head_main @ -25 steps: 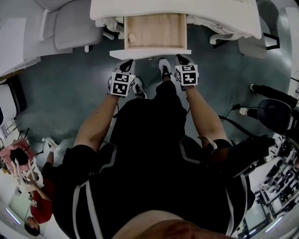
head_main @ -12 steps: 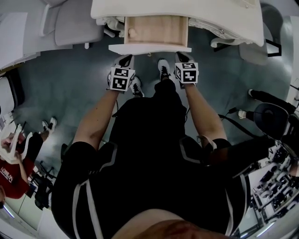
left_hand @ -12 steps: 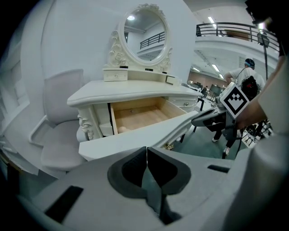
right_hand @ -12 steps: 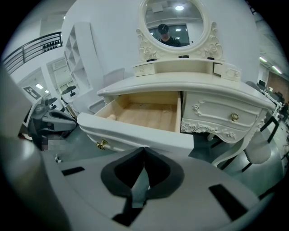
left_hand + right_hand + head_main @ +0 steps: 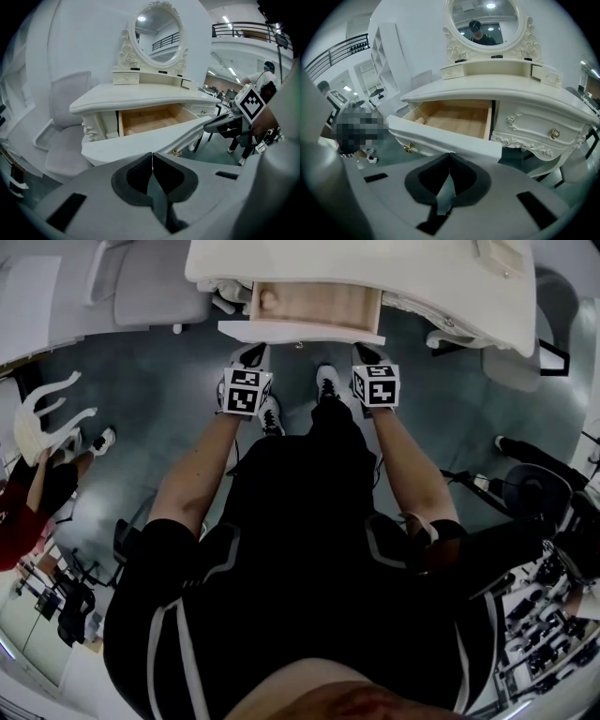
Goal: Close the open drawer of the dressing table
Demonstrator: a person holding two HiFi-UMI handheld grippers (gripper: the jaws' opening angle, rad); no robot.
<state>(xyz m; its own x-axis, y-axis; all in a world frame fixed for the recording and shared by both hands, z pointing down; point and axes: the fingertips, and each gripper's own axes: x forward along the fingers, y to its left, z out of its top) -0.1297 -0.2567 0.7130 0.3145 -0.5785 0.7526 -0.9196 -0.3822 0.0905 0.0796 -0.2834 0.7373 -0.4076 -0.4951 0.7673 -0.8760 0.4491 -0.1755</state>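
Grey floor (image 5: 150, 456) in a big open room; table (image 5: 441, 277) runs along the top of the head view, with the drawer (image 5: 314, 306) at top centre, part way out, bare wood inside showing. Left gripper (image 5: 249, 352) and right gripper (image 5: 368, 352) sit side by side just below the drawer front (image 5: 300, 331), 1 near each end. Both have their pads pressed together and grip nothing. Closed tips look meant as blunt pushers, and the 2 points spread wide probably keep the drawer from skewing. Touching or just short of the front: cannot tell. Brass knob (image 5: 408, 148) hangs under the front, between the 2 grippers and clear of both. Small round thing (image 5: 267, 301) lies in the drawer's upper-left corner, low, so it should pass under the table edge. Nothing blocks the slot. Chair (image 5: 155, 296) at upper left stands well apart. Shoes (image 5: 328, 381) are below the front, so there is room to lean in.
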